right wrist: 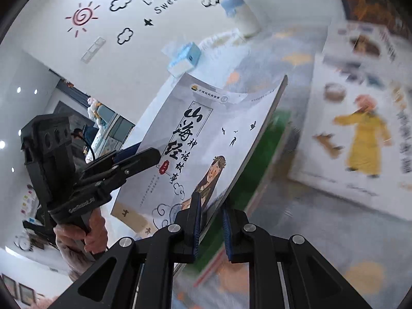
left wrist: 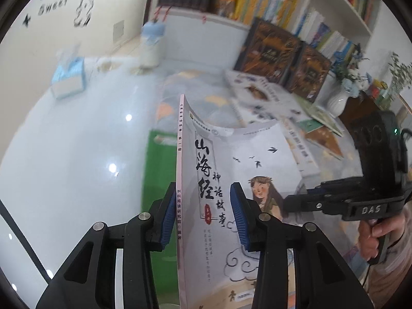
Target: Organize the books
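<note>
A thin grey-white book [left wrist: 219, 159] with black brush lettering and a drawn girl is held up on edge above the table. In the left wrist view its pink spine stands between the blue pads of my left gripper [left wrist: 203, 198]; the left pad is by the spine, while the right pad stands clear of the cover. That gripper is open. My right gripper [right wrist: 210, 203] is shut on the book [right wrist: 195, 128] at its lower right corner, and the cover bows. From the left wrist view the right gripper [left wrist: 288, 203] reaches the book's right edge.
A green book [left wrist: 159, 154] lies flat beneath. Several picture books [left wrist: 257, 95] are spread on the white table [left wrist: 77, 141], and two dark books [left wrist: 273, 49] lean on a filled bookshelf [left wrist: 257, 0]. A tissue box [left wrist: 68, 77] and a white vase [left wrist: 337, 100] also stand here.
</note>
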Tool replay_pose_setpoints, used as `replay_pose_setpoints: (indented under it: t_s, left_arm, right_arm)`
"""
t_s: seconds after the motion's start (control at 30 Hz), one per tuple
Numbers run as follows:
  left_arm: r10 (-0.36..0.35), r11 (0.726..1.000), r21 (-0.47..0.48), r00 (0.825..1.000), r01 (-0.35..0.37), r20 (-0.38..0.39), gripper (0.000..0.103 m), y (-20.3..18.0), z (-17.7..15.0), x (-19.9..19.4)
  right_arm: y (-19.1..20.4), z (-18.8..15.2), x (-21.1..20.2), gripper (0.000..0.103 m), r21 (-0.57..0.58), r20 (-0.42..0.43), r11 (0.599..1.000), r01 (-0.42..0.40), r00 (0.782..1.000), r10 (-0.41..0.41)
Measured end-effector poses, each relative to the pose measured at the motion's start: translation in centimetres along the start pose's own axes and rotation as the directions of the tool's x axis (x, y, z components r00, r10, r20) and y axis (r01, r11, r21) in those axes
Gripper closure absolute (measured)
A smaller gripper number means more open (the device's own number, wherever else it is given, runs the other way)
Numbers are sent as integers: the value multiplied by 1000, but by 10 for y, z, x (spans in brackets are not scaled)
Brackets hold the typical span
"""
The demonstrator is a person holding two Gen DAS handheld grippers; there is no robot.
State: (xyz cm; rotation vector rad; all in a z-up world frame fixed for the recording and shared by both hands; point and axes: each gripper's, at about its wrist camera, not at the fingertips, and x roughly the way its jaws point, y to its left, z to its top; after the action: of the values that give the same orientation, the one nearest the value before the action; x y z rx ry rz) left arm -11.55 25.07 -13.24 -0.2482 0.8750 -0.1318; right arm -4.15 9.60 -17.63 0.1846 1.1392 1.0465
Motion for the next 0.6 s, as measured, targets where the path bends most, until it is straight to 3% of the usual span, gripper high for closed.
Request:
replay_pose_setpoints:
  t_s: [0.03, 0.07, 0.13, 0.3, 0.6]
  left_arm:
    - [10, 1000, -18, 1000, -10, -17, 66, 8, -3, 7]
    - [66, 997, -37, 997, -68, -34, 66, 19, -7, 15]
    - [104, 993, -44, 994, -105, -40, 66, 29, -14, 19]
    - [12, 992, -125, 1000, -16, -26, 56, 44, -22, 26]
    - [91, 989, -117, 996, -92, -14, 55, 40, -21, 21]
  right_arm:
    - [-3, -2, 11, 87, 14, -4, 1000, -4, 1000, 4]
    - [-8, -4, 20, 87, 30, -1, 1000, 1, 1000, -1]
    - [-16, -8, 24, 87, 54, 28, 997, -56, 998, 55]
    - [-27, -9, 20, 87, 76, 71, 994, -74, 995, 69]
    - [-14, -16, 15, 87, 1, 53, 1000, -26, 998, 26]
